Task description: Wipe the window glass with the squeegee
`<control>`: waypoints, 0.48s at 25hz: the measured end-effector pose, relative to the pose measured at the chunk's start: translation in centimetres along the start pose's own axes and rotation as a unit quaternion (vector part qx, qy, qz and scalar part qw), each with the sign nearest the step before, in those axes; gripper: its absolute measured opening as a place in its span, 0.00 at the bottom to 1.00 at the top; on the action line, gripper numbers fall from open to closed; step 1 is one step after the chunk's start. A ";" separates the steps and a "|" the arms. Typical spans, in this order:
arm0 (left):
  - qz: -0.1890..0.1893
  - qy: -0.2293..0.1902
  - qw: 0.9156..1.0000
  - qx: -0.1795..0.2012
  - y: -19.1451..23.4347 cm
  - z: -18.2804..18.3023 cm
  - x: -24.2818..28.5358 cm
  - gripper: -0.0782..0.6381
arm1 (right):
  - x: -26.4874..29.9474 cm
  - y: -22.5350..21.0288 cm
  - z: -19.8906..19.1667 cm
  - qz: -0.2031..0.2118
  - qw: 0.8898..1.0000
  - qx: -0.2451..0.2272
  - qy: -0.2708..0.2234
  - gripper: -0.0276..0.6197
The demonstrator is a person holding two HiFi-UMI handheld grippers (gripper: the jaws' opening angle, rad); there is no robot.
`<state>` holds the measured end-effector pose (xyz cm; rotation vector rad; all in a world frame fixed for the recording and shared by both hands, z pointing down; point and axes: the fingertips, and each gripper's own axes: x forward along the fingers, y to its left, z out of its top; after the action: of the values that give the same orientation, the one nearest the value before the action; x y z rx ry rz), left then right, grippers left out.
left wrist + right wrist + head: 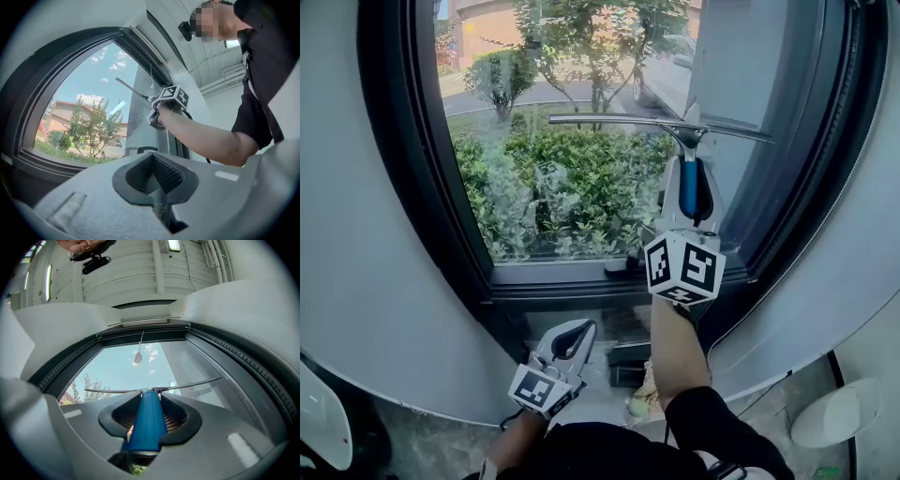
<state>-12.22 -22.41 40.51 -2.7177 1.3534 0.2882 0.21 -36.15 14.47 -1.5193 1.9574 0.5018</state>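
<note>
Wipe stroke under way: my R claw (688, 190) clamps squeegee (661, 124) handle, blade against window glass (553, 178); L claw (573, 338) closed, empty. Next, I judge: drag down w/ even pressure.

My right gripper (691, 192) is raised up front, bare forearm (675, 352) stretched forward, jaws clamped on the squeegee handle (145, 420). My left gripper (570, 339) sits low, close to my body, jaws pressed together with nothing between them.
</note>
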 end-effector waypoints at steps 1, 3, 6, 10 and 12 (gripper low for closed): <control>0.002 0.002 1.000 -0.002 0.0 0.1 0.0 0.11 | -0.1 -0.1 -0.2 0.000 1.000 0.001 0.001 0.25; 0.004 0.004 1.000 -0.004 0.0 0.2 0.1 0.11 | -0.3 -0.1 -0.5 -0.001 1.000 0.000 0.003 0.25; 0.002 0.005 1.000 -0.003 0.0 0.1 0.0 0.11 | -0.4 -0.1 -0.6 -0.001 1.000 -0.002 0.003 0.25; 0.004 0.006 1.000 -0.008 0.0 0.1 -0.1 0.11 | -0.7 -0.1 -0.7 -0.003 1.000 -0.001 0.007 0.25; 0.004 0.007 1.000 -0.010 -0.1 0.0 -0.2 0.11 | -1.0 -0.2 -0.9 -0.005 1.000 0.001 0.010 0.25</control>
<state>-12.28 -22.24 40.54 -2.7352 1.3735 0.2854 0.35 -36.06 15.81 -1.5382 1.9633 0.4825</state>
